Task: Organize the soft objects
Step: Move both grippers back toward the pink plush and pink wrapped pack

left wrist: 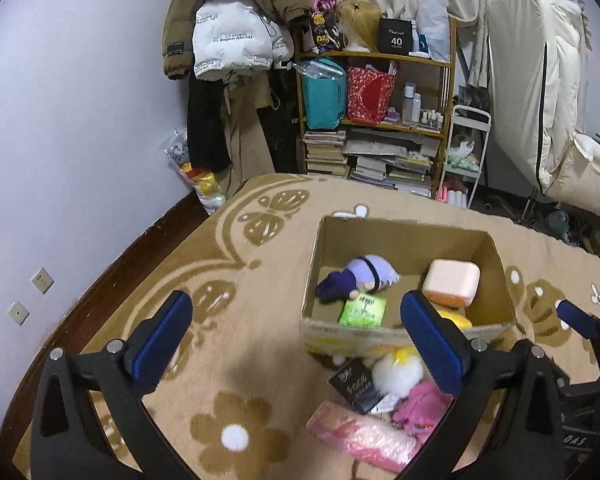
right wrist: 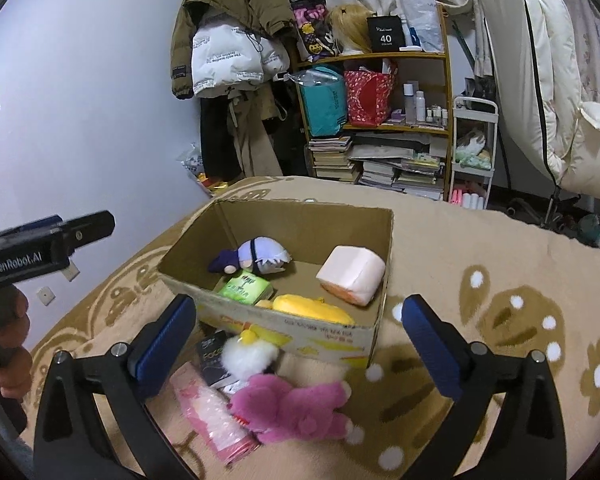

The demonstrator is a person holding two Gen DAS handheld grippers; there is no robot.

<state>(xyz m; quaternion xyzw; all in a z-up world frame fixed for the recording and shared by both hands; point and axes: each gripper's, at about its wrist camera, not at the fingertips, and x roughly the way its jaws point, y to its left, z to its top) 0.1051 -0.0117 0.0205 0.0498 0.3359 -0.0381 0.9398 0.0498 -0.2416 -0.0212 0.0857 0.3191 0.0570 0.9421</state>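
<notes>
Both empty. Left hand-held gripper (left wrist: 296, 340) is spread wide with nothing between its pads, hovering over the blanket just left of the cardboard box (right wrist: 284, 326). Right hand-held gripper (right wrist: 300, 340) is equally wide open, empty, poised above the pile in front of the box.

In the box: purple-haired doll (right wrist: 256, 258) at the back, pink cushion (right wrist: 352, 274) at the right wall, green tissue pack (right wrist: 244, 288) and yellow plush (right wrist: 312, 310) against the front wall.

Still outside, all just in front of the box: pink plush (right wrist: 292, 410), white fluffy toy (right wrist: 250, 354), pink wrapped pack (right wrist: 212, 412), black booklet (right wrist: 216, 358).

Risks:
- Pile is tightly packed — white fluffy toy touches the black booklet and the pink plush. A wide close likely drags in a neighbour or the booklet, which isn't soft.
- Pink plush is floppy; a pinch on a limb could slip mid-lift.
- Pile sits against the front wall of the box — a low carry could clip the rim and shove the box across the blanket.
- The two grippers are near each other by the box front; collision possible if both reach in.
</notes>
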